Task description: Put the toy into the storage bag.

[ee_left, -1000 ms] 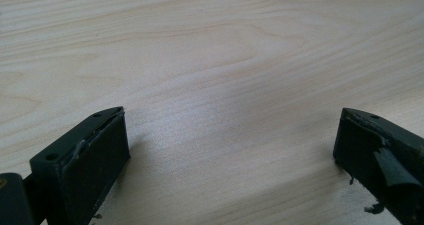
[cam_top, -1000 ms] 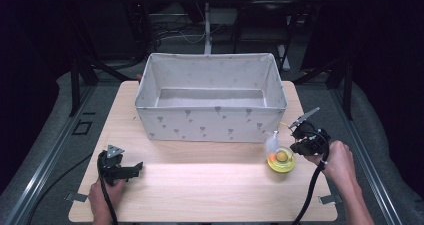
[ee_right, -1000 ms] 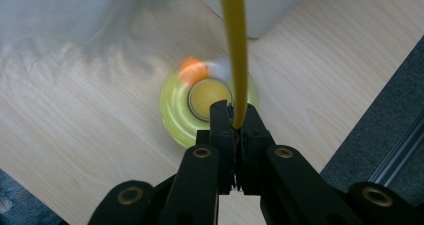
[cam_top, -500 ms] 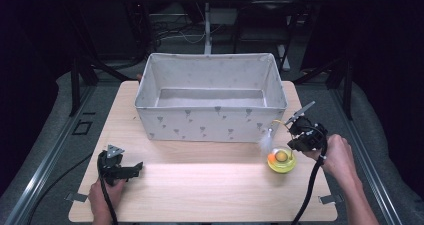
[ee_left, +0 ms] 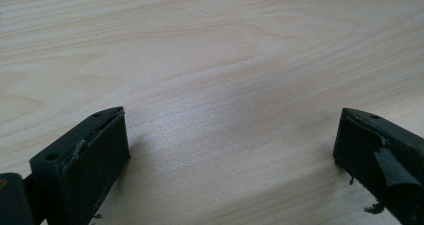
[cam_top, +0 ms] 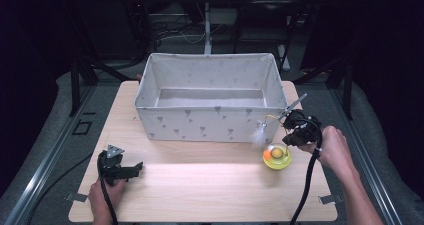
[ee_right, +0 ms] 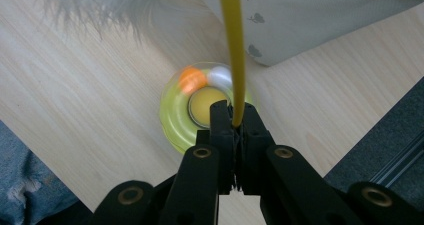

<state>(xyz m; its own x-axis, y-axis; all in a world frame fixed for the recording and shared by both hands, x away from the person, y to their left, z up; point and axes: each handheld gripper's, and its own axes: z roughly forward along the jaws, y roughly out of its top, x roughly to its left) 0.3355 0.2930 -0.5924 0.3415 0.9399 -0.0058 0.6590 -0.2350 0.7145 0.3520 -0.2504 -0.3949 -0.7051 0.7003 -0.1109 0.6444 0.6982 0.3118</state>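
Note:
My right gripper (cam_top: 289,121) (ee_right: 235,119) is shut on a thin yellow wand (ee_right: 233,45) that ends in a white feather (cam_top: 259,134) (ee_right: 100,5). It hangs just above a yellow round toy dish (cam_top: 277,156) (ee_right: 177,117), which lies on the wooden table (cam_top: 210,185) with an orange ball and a white ball in its ring. The feather floats in front of the right end of the grey fabric box (cam_top: 207,125) (ee_right: 310,15). Low over the table's front left, my left gripper (cam_top: 134,168) (ee_left: 230,130) is open with only bare wood between its jaws.
The box is open-topped and takes up the far half of the table. The table's right edge (ee_right: 320,170) runs close beside the dish, with dark floor beyond it. A person's hands hold both grippers from the front edge.
My right gripper has risen and drifted left toward the box, carrying the wand and feather with it. The dish and the left gripper have stayed put.

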